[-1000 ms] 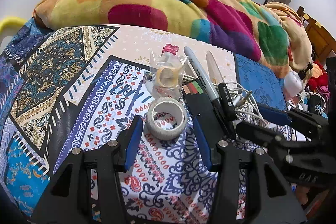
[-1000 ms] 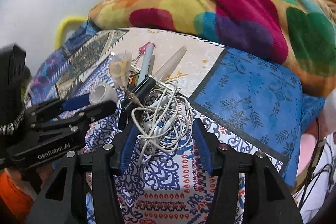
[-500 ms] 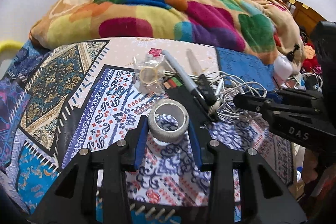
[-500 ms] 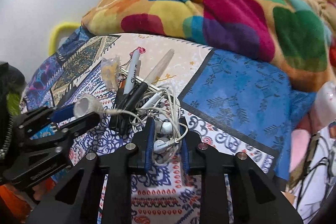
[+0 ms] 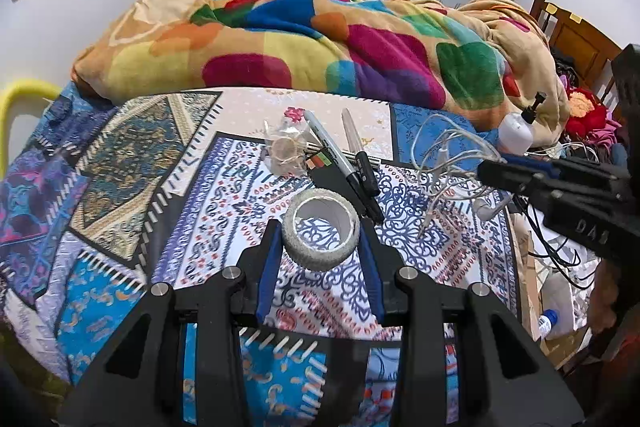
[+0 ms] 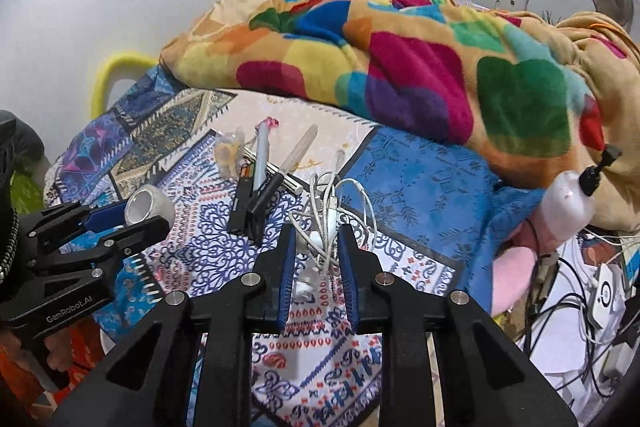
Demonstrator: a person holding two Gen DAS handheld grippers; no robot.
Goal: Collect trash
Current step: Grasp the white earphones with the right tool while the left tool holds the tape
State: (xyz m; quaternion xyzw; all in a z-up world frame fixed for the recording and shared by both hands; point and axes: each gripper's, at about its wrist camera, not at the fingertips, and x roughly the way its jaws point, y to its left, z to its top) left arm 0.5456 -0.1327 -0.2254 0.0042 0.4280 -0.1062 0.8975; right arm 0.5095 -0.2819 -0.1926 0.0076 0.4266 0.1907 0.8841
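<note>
Your left gripper (image 5: 320, 243) clamps the tape roll (image 5: 320, 229), hole facing up. To its right, your right gripper (image 6: 316, 247) pinches the tangled white earphones (image 6: 328, 215), both raised above the bedspread (image 5: 120, 163).

Grey-white tape roll (image 5: 320, 241), hollow, tilted, clamped in the left tongs (image 5: 320, 259) above the bed. Tangled white earphones (image 6: 326, 223), pinched in the right tongs (image 6: 316, 263), cords dangling.
</note>
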